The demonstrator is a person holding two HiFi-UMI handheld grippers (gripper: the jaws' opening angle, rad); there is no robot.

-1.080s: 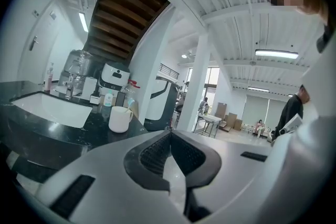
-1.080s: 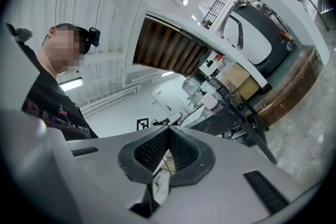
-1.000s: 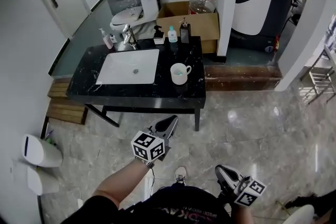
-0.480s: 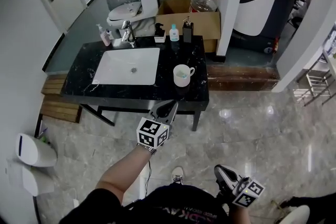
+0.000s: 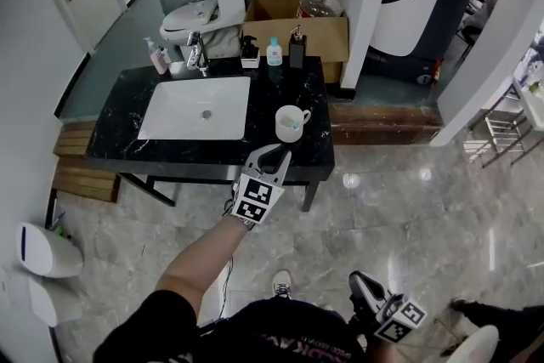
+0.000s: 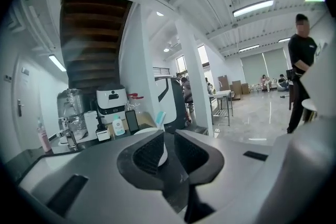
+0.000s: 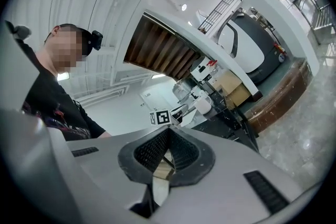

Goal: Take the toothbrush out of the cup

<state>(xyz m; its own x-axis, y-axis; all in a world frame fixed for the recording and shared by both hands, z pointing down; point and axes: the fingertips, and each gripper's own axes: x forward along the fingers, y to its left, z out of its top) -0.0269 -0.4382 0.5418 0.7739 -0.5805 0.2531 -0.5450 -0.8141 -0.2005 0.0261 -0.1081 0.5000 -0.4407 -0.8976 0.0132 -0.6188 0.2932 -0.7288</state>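
While the left claw [image 5: 274, 155] hovered over the worktop's [image 5: 136, 144] front edge, jaws slightly spread and empty, the toothbrush [image 5: 292, 124] stood in the white cup [image 5: 285, 134] just beyond them, untouched. Its pale blue head rose above the rim. The right claw [image 5: 357, 279] hung low, pressed together. The worktop was black marble with a white sink [image 5: 195, 108], on a glossy grey floor [image 5: 408, 217].

At lower centre, the left gripper [image 6: 169, 140] has its jaws slightly apart, framing a white cup [image 6: 140, 131]; a pale-blue toothbrush [image 6: 160, 117] pokes up above them.
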